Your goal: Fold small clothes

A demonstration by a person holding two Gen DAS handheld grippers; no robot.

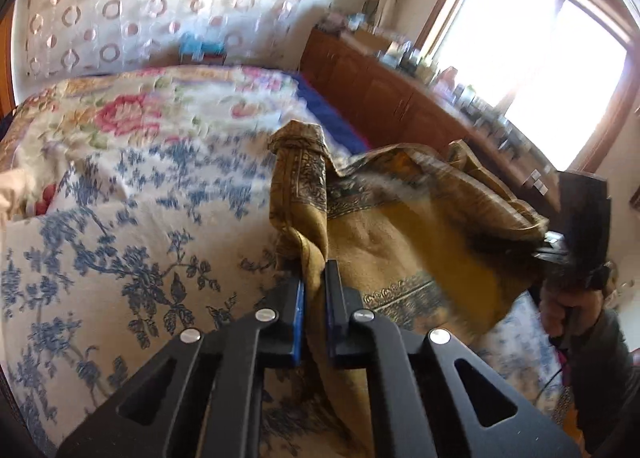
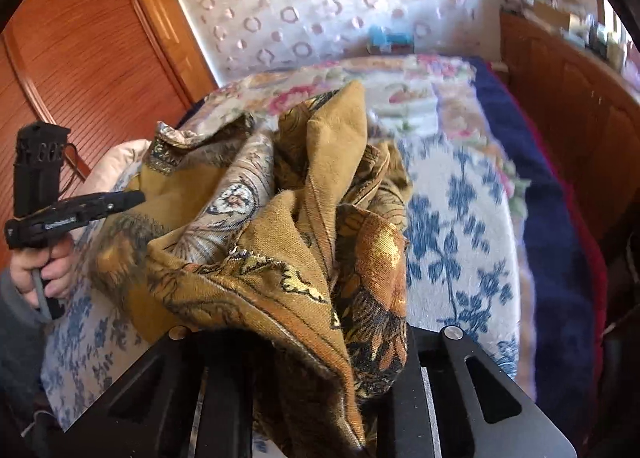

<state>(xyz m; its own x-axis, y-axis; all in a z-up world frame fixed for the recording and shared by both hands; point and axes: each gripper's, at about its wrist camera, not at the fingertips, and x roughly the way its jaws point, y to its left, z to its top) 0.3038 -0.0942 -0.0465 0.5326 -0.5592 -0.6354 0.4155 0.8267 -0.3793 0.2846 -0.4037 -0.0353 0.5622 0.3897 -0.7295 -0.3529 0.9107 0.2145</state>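
A mustard-yellow cloth with dark printed borders hangs bunched above the bed, held up between both grippers. My left gripper is shut on a twisted fold of it, which its blue pads pinch. In the right wrist view the same cloth is heaped over my right gripper's fingers and hides them. The left wrist view shows my right gripper, blurred, at the cloth's right edge, which rises to its tips. In the right wrist view my left gripper meets the cloth's left side, with a hand on its handle.
The bed has a white cover with blue flowers and a pink-flowered quilt beyond it. A navy blanket lines the bed's right side. A cluttered wooden cabinet stands under a bright window. Wooden wardrobe doors are at the left.
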